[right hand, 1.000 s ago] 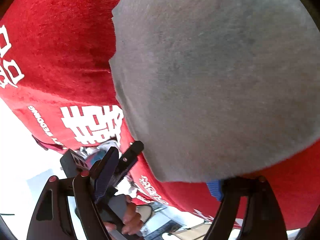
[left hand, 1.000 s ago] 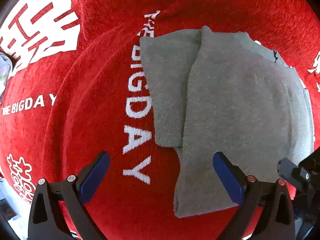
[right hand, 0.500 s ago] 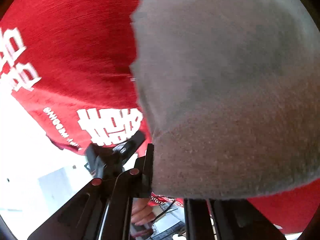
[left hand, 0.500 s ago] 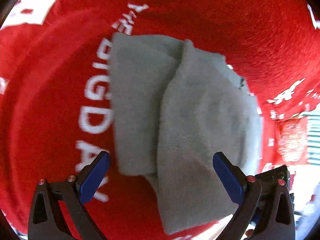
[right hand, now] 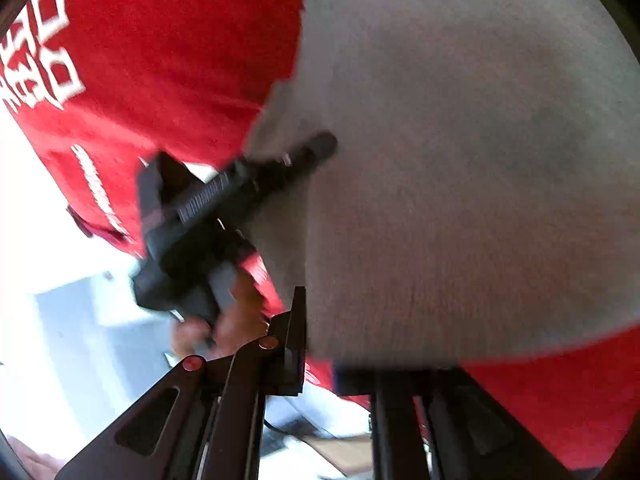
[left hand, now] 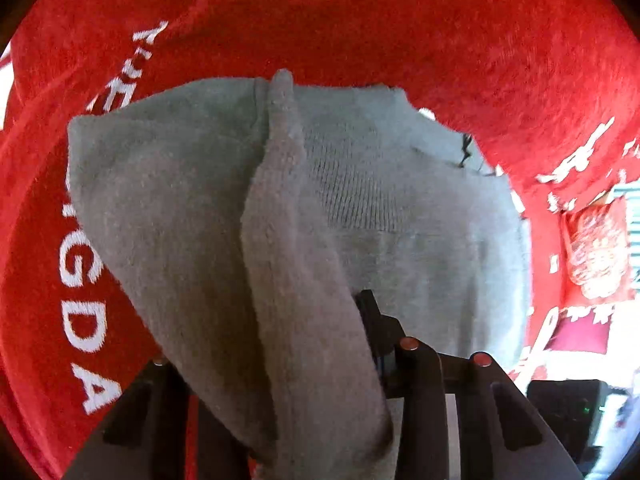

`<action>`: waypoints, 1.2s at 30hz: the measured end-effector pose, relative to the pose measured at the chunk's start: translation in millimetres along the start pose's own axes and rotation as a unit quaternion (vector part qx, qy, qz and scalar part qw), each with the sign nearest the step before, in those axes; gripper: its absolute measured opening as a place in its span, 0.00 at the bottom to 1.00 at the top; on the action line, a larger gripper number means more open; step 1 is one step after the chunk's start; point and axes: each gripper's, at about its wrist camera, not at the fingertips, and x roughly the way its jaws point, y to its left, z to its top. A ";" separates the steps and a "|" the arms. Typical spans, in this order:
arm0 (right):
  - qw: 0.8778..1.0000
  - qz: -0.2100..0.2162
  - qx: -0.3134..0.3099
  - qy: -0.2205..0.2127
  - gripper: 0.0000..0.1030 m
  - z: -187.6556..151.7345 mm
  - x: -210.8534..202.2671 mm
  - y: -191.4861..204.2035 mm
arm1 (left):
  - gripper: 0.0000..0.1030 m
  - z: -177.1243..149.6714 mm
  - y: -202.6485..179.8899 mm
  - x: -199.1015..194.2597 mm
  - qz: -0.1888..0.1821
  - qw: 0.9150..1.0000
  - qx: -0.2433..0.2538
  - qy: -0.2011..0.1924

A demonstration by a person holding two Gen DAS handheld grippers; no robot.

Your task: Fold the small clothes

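A small grey knit garment (left hand: 360, 208) lies partly folded on a red cloth (left hand: 360, 20) with white lettering. My left gripper (left hand: 320, 360) is shut on the garment's near edge, and a raised ridge of the grey cloth drapes over its fingers and hides the left one. In the right wrist view the same garment (right hand: 460, 160) fills the upper right. My right gripper (right hand: 320, 344) is shut on its near edge. The left gripper (right hand: 304, 152) shows there too, pinching the garment's left edge, with a hand behind it.
The red cloth (right hand: 160, 60) covers the whole surface under the garment. Its edge hangs over bright white floor at the left of the right wrist view. A red patterned item (left hand: 596, 248) and a dark box (left hand: 560, 408) sit at the right of the left wrist view.
Both grippers have closed on the garment's near edge. The left one moved in from the open position and lifted a fold of grey cloth; the right one closed half a second ago.
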 end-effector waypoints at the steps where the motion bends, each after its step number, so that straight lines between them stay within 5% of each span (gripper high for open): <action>1: 0.999 -0.028 -0.011 0.016 0.23 -2.1 -4.4 -0.9 | 0.37 -1.7 -2.6 -0.1 0.007 1.000 0.008 -0.005; 2: 0.998 -0.046 -0.021 0.027 0.42 -3.9 -9.8 -1.3 | 0.37 -2.9 -4.9 0.4 0.011 1.000 0.012 -0.007; 4: 0.996 -0.066 -0.044 0.029 0.63 -5.6 -27.9 0.6 | 0.37 -2.5 -6.4 1.2 0.016 1.000 0.011 -0.006; 9: 0.992 -0.076 -0.091 -0.032 0.63 14.7 -83.9 18.0 | 0.37 0.0 -11.0 6.5 0.019 1.000 0.002 -0.005; 10: 0.989 -0.089 -0.100 -0.057 0.55 25.1 -91.6 21.9 | 0.37 -0.7 -11.7 6.0 0.022 1.000 0.004 -0.006; 11: 0.987 -0.099 -0.105 -0.070 0.27 32.7 -93.6 24.2 | 0.37 -1.6 -13.0 5.7 0.026 1.000 0.006 -0.007; 13: 0.981 -0.130 -0.109 -0.091 0.03 55.9 -89.8 27.6 | 0.37 -3.3 -19.5 6.0 0.040 0.999 0.017 -0.013; 16: 0.974 -0.163 -0.124 -0.092 0.03 77.1 -72.0 26.9 | 0.29 -5.9 -30.3 3.8 0.061 0.997 0.036 -0.032; 20: 0.962 -0.226 -0.150 -0.035 0.00 85.7 -26.0 14.4 | 0.25 -8.6 -43.9 -4.8 0.074 0.995 0.049 -0.052; 24: 0.964 -0.206 -0.165 -0.035 0.00 79.5 -31.1 13.6 | 0.25 -10.9 -67.6 -34.0 0.069 0.992 0.072 -0.082; 32: 0.982 -0.118 -0.124 -0.077 0.02 75.3 -121.1 -17.3 | 0.25 -6.5 -184.9 -50.8 0.087 0.975 0.172 -0.113; 36: 0.983 -0.112 -0.087 -0.114 0.02 72.7 -178.3 -46.5 | 0.25 -9.9 -256.5 -17.6 0.140 0.953 0.246 -0.108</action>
